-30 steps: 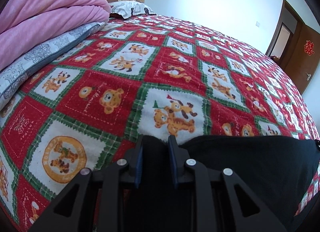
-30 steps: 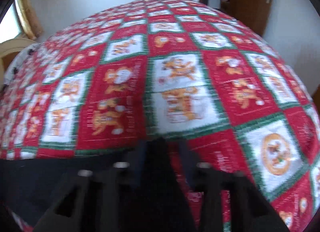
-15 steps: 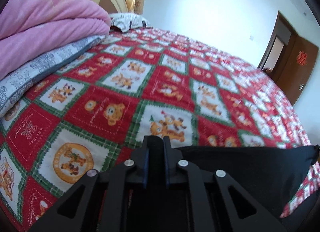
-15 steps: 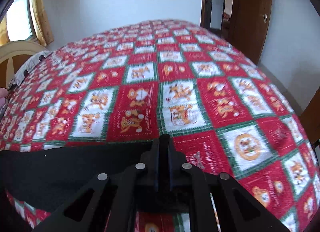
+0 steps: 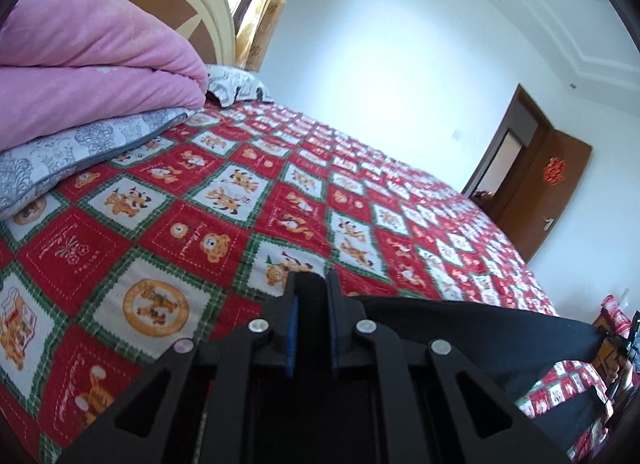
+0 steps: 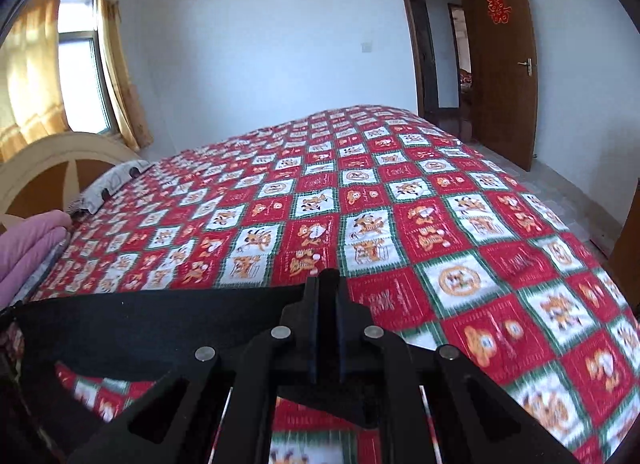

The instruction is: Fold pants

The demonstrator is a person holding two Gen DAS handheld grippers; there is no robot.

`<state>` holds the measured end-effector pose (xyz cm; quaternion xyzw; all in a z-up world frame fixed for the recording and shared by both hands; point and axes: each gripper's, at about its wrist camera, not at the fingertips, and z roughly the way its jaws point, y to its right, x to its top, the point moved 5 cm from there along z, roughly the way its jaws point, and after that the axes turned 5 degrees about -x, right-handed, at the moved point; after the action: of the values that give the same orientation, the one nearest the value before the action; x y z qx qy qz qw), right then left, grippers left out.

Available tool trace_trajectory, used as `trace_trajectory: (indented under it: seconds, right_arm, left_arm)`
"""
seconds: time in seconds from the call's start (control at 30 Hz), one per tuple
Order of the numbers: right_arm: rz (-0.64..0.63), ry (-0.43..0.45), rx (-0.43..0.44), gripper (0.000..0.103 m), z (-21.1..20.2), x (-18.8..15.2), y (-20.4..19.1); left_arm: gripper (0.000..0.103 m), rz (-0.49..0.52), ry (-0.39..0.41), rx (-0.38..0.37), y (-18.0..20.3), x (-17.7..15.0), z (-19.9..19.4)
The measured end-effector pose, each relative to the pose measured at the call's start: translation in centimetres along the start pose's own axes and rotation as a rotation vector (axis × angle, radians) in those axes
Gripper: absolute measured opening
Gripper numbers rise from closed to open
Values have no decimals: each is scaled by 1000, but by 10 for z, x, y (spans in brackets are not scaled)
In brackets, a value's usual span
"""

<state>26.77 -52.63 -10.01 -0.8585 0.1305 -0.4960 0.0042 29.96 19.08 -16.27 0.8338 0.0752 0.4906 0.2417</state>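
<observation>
Stretching between both tools, black fabric pants (image 5: pixel 460 328) hang taut above the red patchwork cartoon bedspread (image 6: pixel 460 224), long axis running tool to tool; left tool (image 5: pixel 310 304) and right tool (image 6: pixel 328 304) each clamp one end.

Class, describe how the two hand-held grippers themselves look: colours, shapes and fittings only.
The left hand-held gripper and right hand-held gripper look alike: matte black linkage frames with triangular cut-outs, round silver pivot pins, and two narrow black fingers lined with blue pads. No cables, markings or sleeves are visible.
</observation>
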Motion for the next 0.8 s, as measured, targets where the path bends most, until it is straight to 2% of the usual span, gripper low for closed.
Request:
trace_trajectory:
  seconds: [0.17,0.37,0.67,0.8]
  right_arm:
    - [54,22,23,6,-35,-32,15]
    - [94,19,9,6,-64,-65,34]
    - [147,2,2,7,-93,-111,54]
    - [123,-13,-8,7,-99,-123,55]
  left_arm:
    - [12,-14,40,-67,0,-11,-22]
    - [12,-23,72,-118,-5,-22,-51]
    - [12,-11,56,-154,-13,-54,-82]
    - [12,25,20,-165,-13,-74,-89]
